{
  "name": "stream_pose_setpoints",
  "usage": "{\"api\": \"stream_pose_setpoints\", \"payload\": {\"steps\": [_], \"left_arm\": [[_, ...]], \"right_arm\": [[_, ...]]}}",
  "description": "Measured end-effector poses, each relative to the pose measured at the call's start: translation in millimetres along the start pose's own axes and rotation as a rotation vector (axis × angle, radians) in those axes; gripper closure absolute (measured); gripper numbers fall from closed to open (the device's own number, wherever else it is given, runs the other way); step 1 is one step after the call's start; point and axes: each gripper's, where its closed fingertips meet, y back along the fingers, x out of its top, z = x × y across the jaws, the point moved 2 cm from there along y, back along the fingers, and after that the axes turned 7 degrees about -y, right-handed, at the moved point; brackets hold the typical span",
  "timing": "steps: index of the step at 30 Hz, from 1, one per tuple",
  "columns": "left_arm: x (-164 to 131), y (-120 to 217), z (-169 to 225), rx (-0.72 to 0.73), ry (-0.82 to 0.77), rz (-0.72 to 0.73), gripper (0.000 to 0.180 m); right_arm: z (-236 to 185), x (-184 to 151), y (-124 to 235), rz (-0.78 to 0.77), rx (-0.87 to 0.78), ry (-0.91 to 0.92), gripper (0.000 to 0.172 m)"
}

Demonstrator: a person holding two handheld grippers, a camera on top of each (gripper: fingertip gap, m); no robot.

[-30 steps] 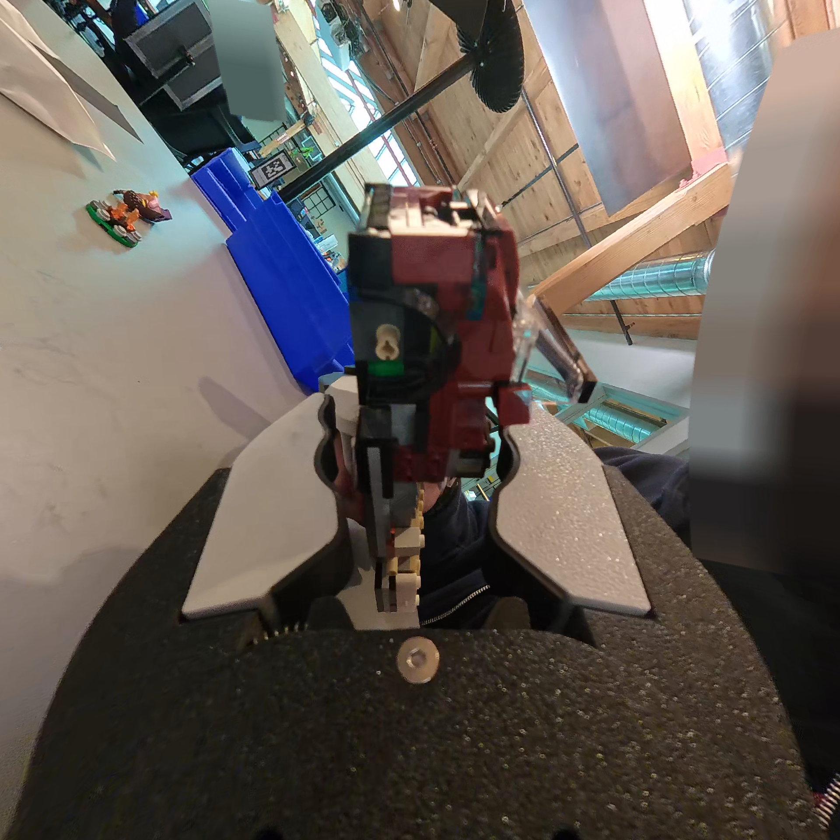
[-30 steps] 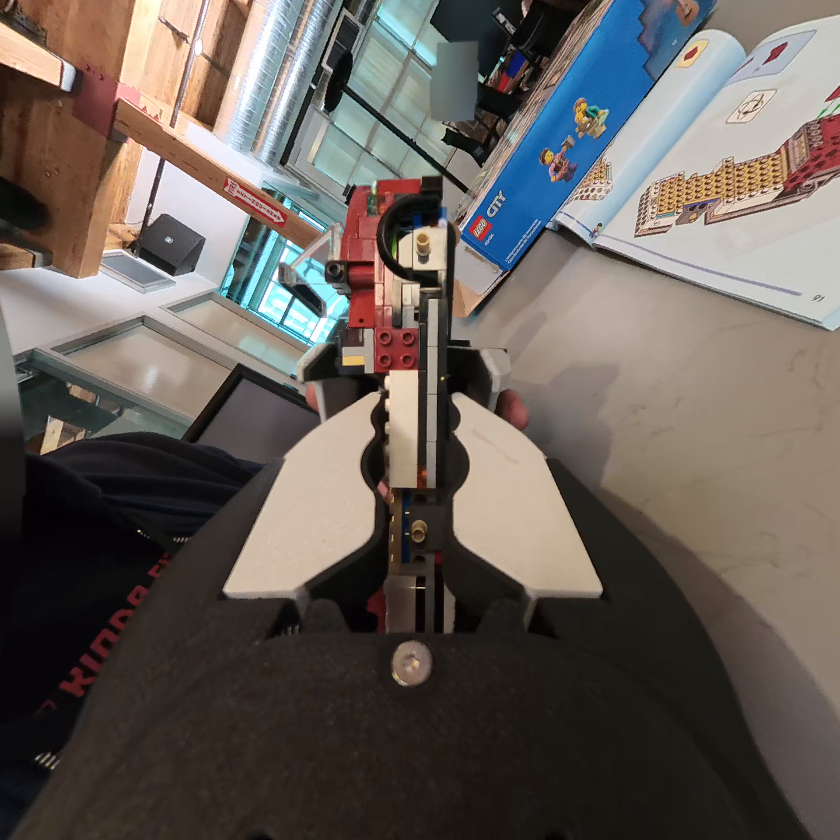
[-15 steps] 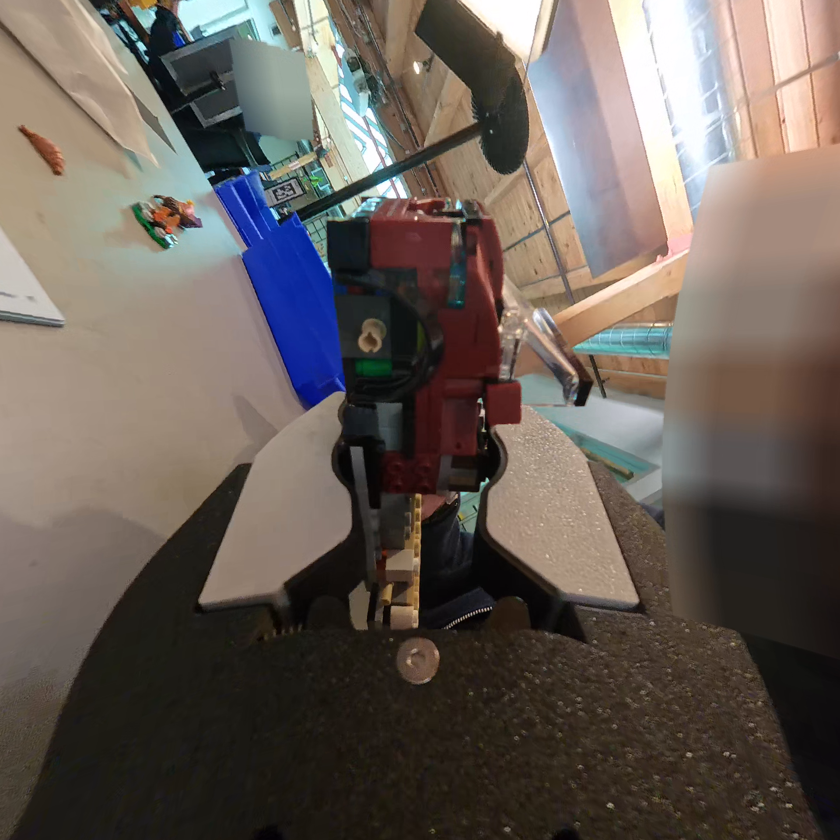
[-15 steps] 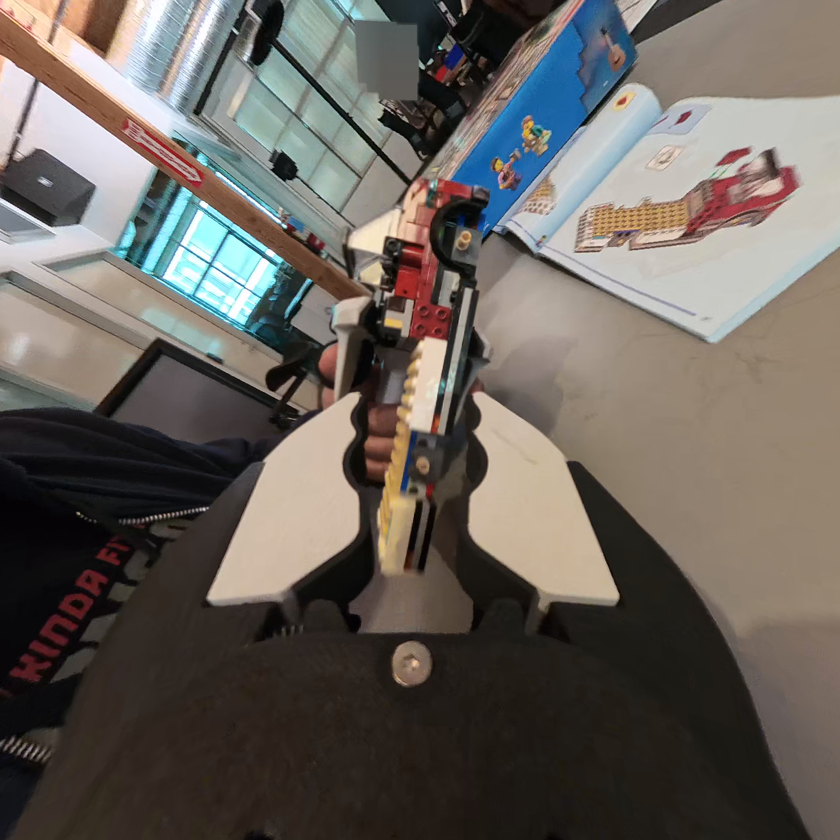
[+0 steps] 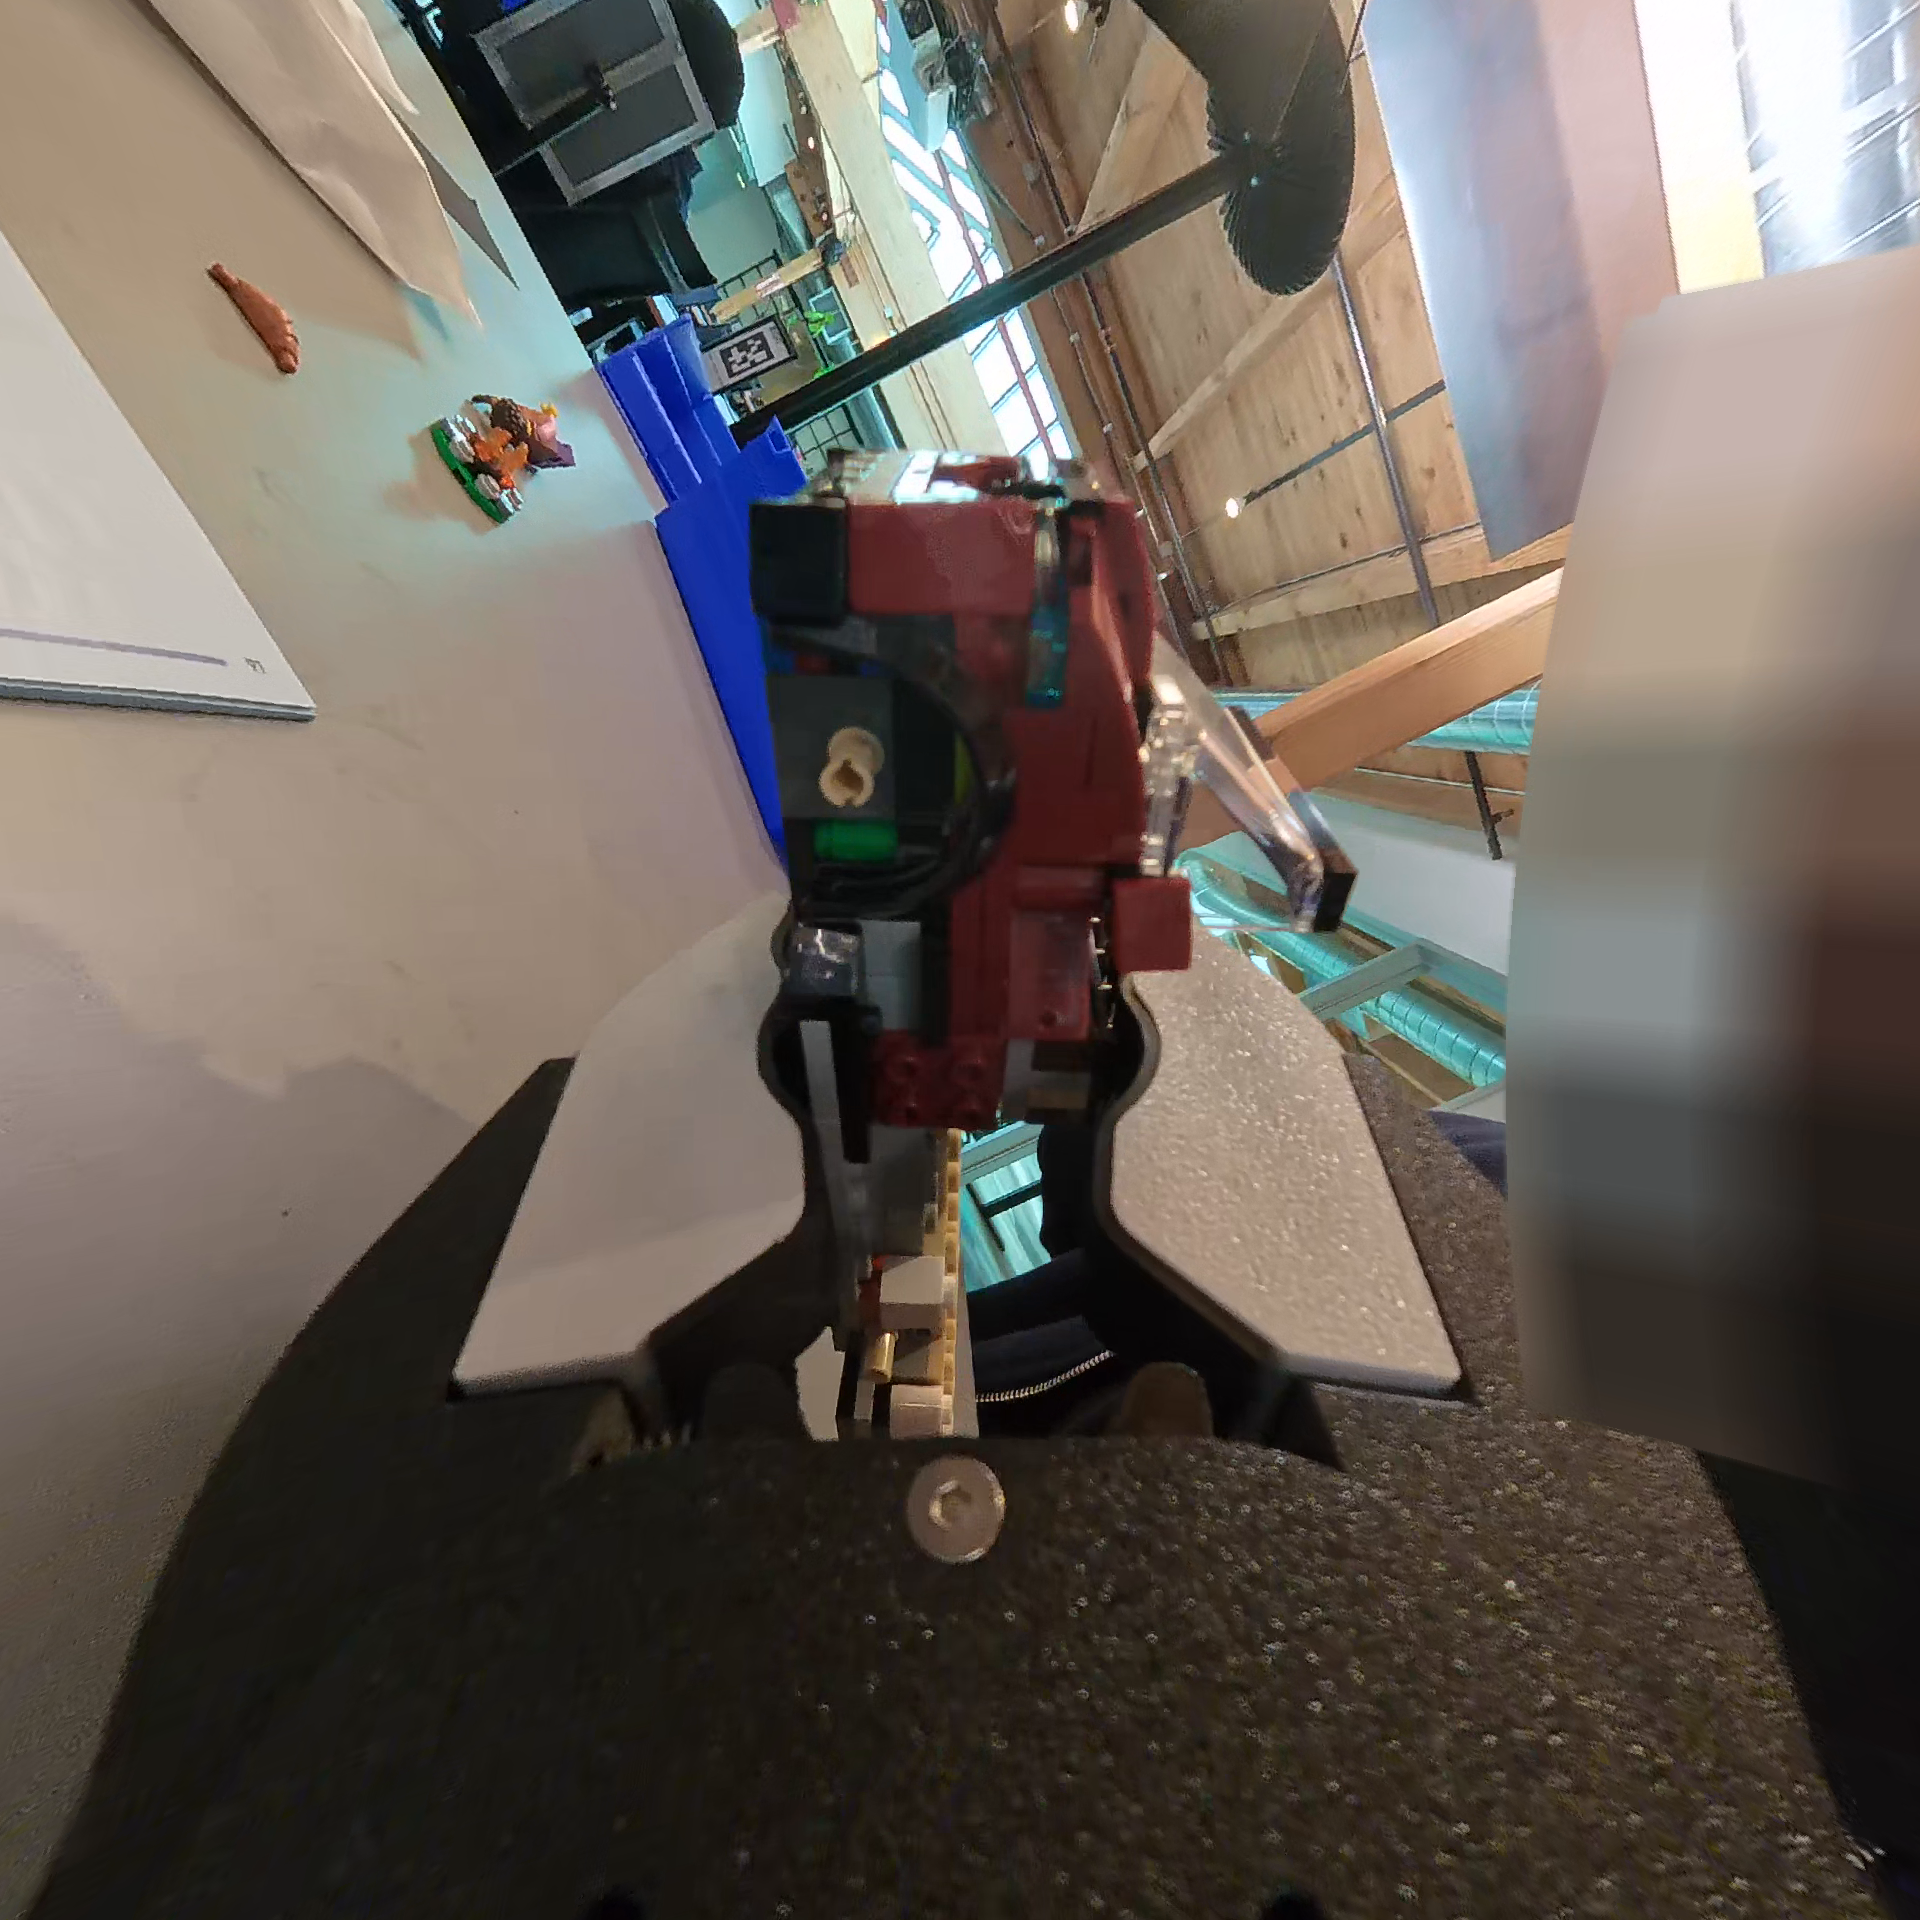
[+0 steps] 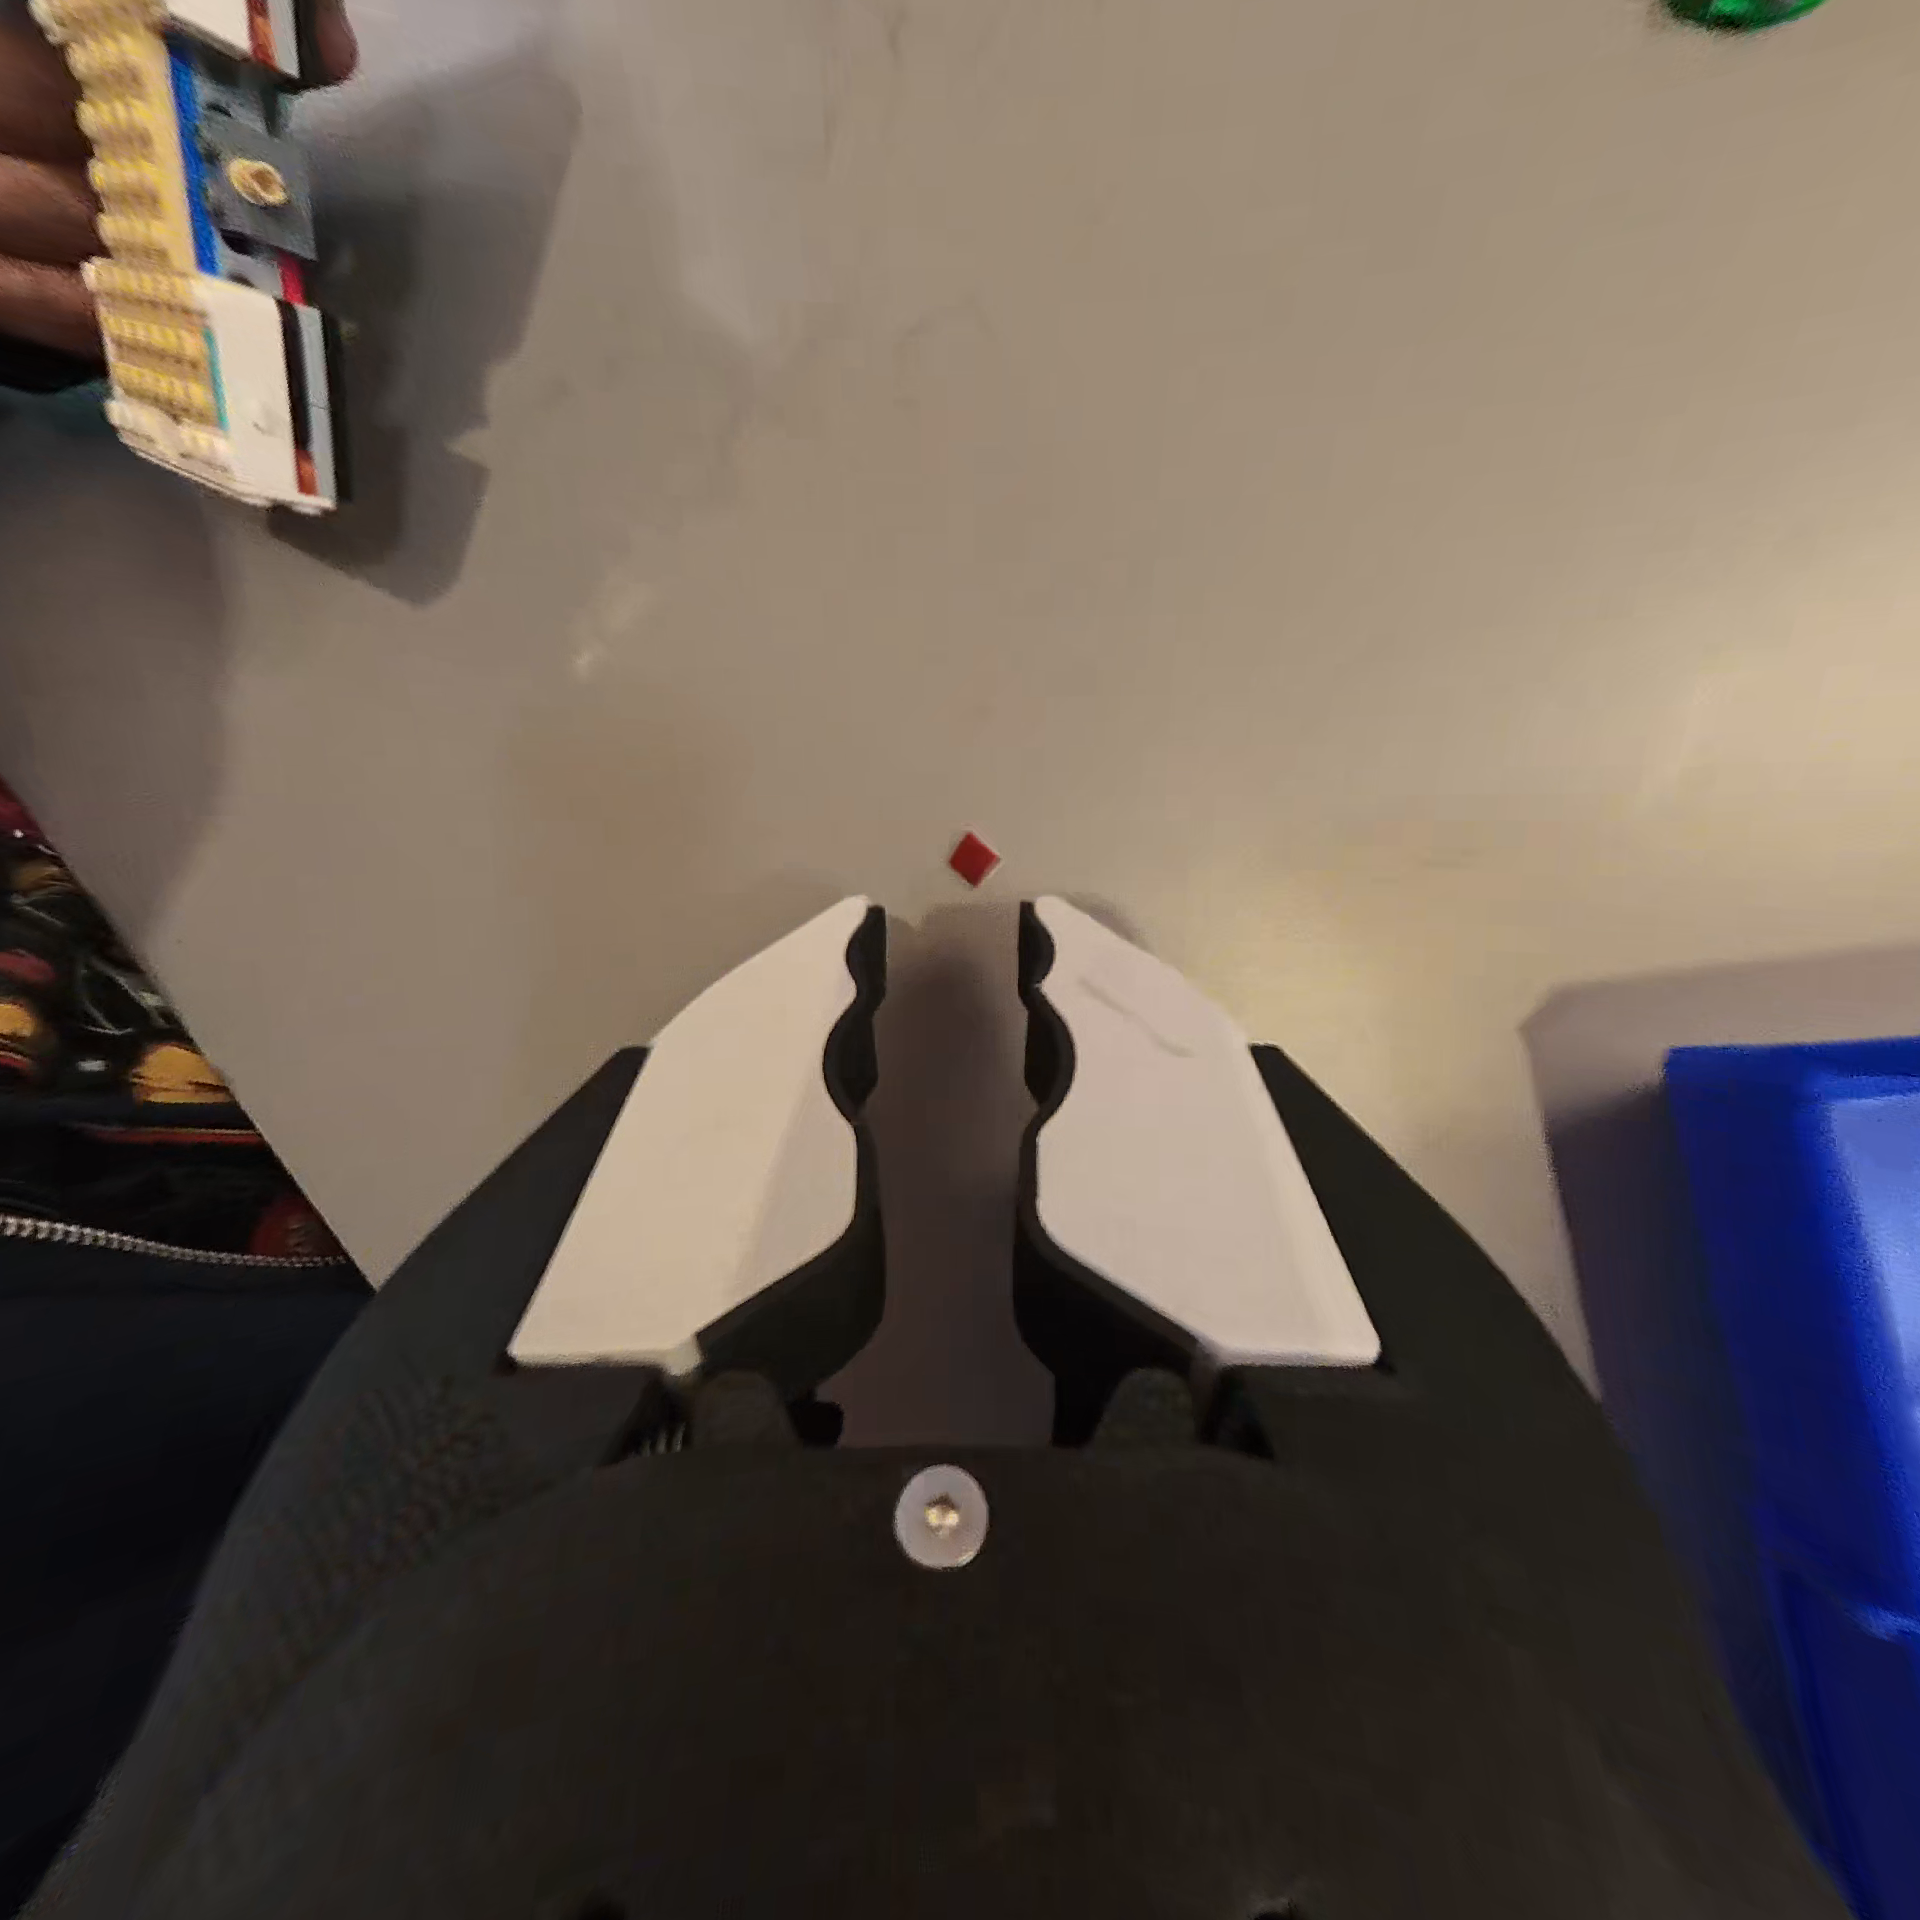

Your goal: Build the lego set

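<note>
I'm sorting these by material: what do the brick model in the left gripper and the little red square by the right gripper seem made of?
Brick model: looks like hard moulded plastic, mostly dark red with a slight sheen, studs showing, one clear panel. Little red square: flat, even red, lying on the table; probably a plastic tile, but too small to be sure.

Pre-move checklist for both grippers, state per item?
1. Left gripper clamped on the brick model: ok, both pads against it.
2. Model off the table: ok.
3. Right gripper empty: ok, fingers apart with only table between them.
4. Small red tile lined up with the right gripper: ok, just beyond the fingertips, flat on the table.
5. Tile touched by fingertips: not ok, gap visible.
6. Blue bin clear of the right gripper: ok.
</note>
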Motion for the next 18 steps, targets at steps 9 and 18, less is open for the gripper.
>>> {"api": "stream_pose_setpoints", "payload": {"steps": [9,18], "left_arm": [[-3.3,2.0,-0.2,0.021,-0.009,-0.014,0.125],[-4.4,8.1,2.0,0.021,-0.019,-0.020,0.125]], "right_arm": [[-10.0,-4.6,-22.0,-0.036,-0.112,-0.084,0.150],[-20.8,16.9,-41.2,-0.023,-0.065,0.011,0.146]]}}
